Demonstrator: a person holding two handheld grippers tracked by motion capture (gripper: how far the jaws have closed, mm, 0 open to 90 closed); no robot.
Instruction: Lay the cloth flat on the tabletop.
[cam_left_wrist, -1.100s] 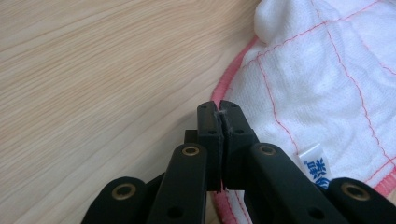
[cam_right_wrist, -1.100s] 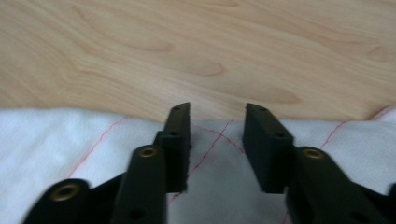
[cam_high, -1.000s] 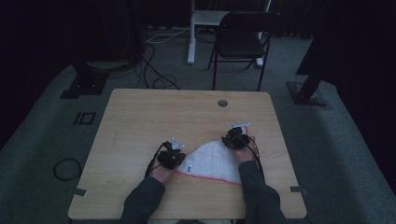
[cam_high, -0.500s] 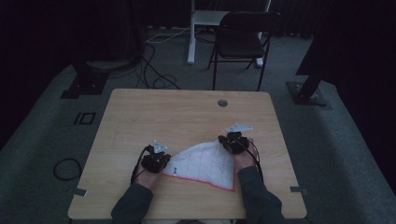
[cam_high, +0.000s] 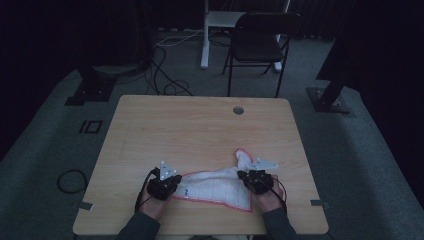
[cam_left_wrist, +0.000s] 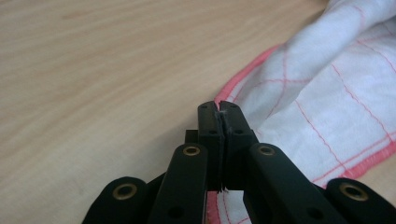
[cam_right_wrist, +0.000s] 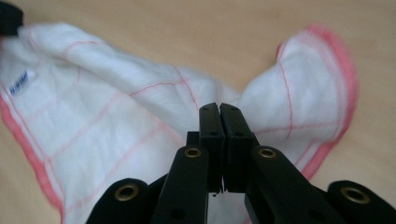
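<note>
A white cloth (cam_high: 215, 187) with a red hem and thin red grid lines lies near the front of the wooden table (cam_high: 200, 130). My left gripper (cam_high: 169, 186) is at the cloth's left end, with its jaws shut on the red-hemmed edge (cam_left_wrist: 243, 81). At the cloth's right side, my right gripper (cam_high: 251, 179) is shut on a gathered fold of the cloth (cam_right_wrist: 154, 107). One hemmed flap (cam_high: 243, 157) sticks out beyond it toward the far side. A small blue label (cam_right_wrist: 18, 83) shows on the cloth in the right gripper view.
A round cable hole (cam_high: 238, 110) sits near the table's far edge. A black folding chair (cam_high: 260, 42) and a white stand (cam_high: 206, 35) are on the floor beyond the table. Cables (cam_high: 165, 85) lie at the far left.
Both grippers have moved toward the table's front edge and the left one has also gone left. The cloth has come with them, stretched sideways, and its far part has bunched into a flap.
</note>
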